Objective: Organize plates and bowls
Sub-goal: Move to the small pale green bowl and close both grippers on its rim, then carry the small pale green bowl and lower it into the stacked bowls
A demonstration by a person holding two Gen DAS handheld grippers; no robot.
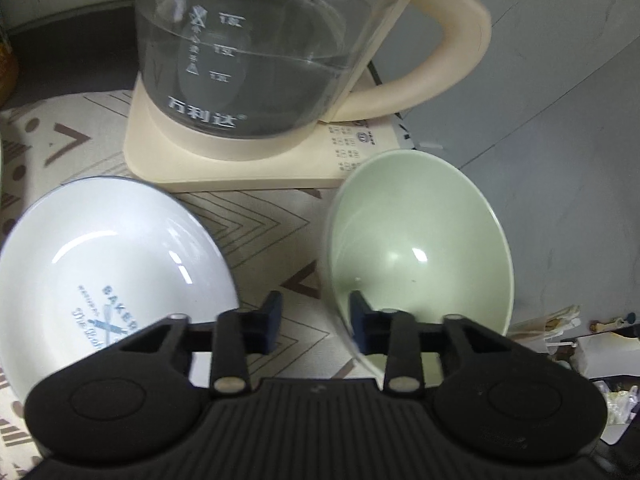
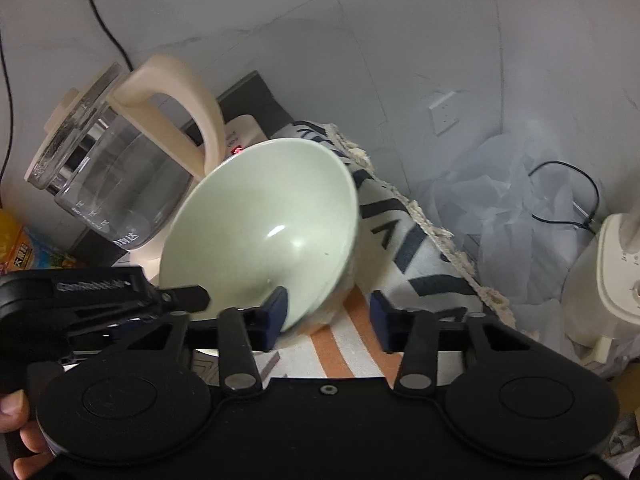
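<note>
A pale green bowl (image 1: 420, 248) stands on the patterned cloth (image 1: 256, 216), just in front of the kettle's base. A white bowl (image 1: 112, 264) with blue print inside sits to its left. My left gripper (image 1: 316, 314) straddles the green bowl's near-left rim. One blue pad is inside and the other outside, with a gap to the wall. My right gripper (image 2: 329, 316) straddles the near-right rim of the green bowl (image 2: 264, 224) the same way, its outer pad clear of the wall. A left gripper finger (image 2: 188, 297) shows at the bowl's left rim.
A glass kettle (image 1: 248, 60) with a cream handle stands on its cream base (image 1: 240, 168) right behind both bowls. The cloth's fringed edge (image 2: 420, 216) drops off to the right, with a plastic bag (image 2: 500, 200) and a white appliance (image 2: 616, 272) beyond it. A hand (image 2: 16, 412) shows at lower left.
</note>
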